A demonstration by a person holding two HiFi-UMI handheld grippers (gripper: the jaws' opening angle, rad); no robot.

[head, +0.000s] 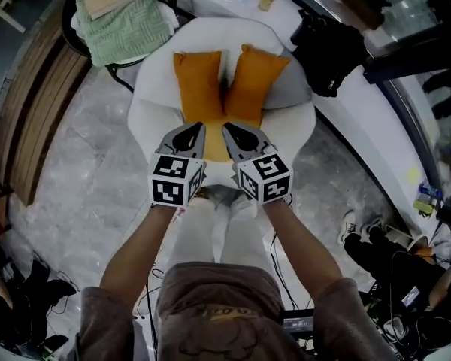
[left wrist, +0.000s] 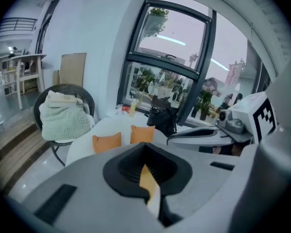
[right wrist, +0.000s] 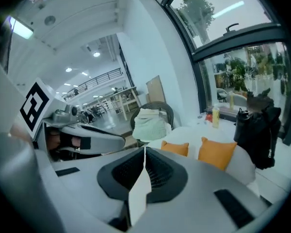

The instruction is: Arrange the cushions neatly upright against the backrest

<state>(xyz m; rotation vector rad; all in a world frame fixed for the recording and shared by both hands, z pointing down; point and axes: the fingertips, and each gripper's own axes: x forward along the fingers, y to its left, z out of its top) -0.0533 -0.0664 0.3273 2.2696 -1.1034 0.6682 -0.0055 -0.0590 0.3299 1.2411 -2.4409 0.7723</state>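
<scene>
Both orange cushions (head: 198, 85) stand upright, side by side against the white armchair (head: 154, 104) backrest. Left gripper (head: 198, 130) and right gripper (head: 231, 131) hover over the seat, jaws closed, nothing held. Black bag (head: 327, 51) sits just right of the armchair, green blanket (head: 124, 25) on the wicker chair (head: 74, 37) at left.

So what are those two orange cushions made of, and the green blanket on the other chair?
The orange cushions look like matte cloth over soft stuffing. They are plump with pinched corners, though the weave is too small to see. The green blanket looks knitted or quilted, going by its raised zigzag ridges and the way it drapes in folds.
</scene>
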